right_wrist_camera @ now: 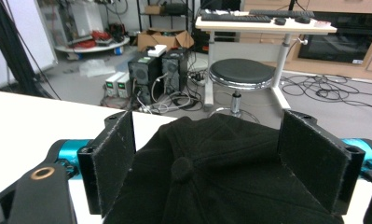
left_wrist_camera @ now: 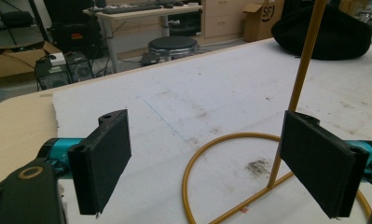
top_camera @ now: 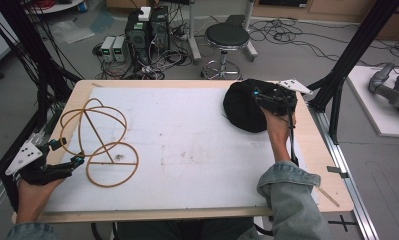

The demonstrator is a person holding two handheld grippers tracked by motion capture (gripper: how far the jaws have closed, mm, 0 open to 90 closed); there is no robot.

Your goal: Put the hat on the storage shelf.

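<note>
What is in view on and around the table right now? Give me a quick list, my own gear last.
Table: one, light wood with a white mat, centre.
Wire stand: one, yellow-brown, rings on an upright rod, left side of mat.
Cap: one, black, far right of mat.
Stool: one, black seat, floor beyond table.
Computer towers: two, black, floor beyond table.
Left hand-held gripper: one, black, open, jaws either side of the stand's rod.
Right hand-held gripper: one, black, open, jaws either side of the cap.

A lab: computer towers [top_camera: 148, 30], tangled floor cables [top_camera: 287, 35], a stool [top_camera: 227, 37], black framing [top_camera: 359, 47].
</note>
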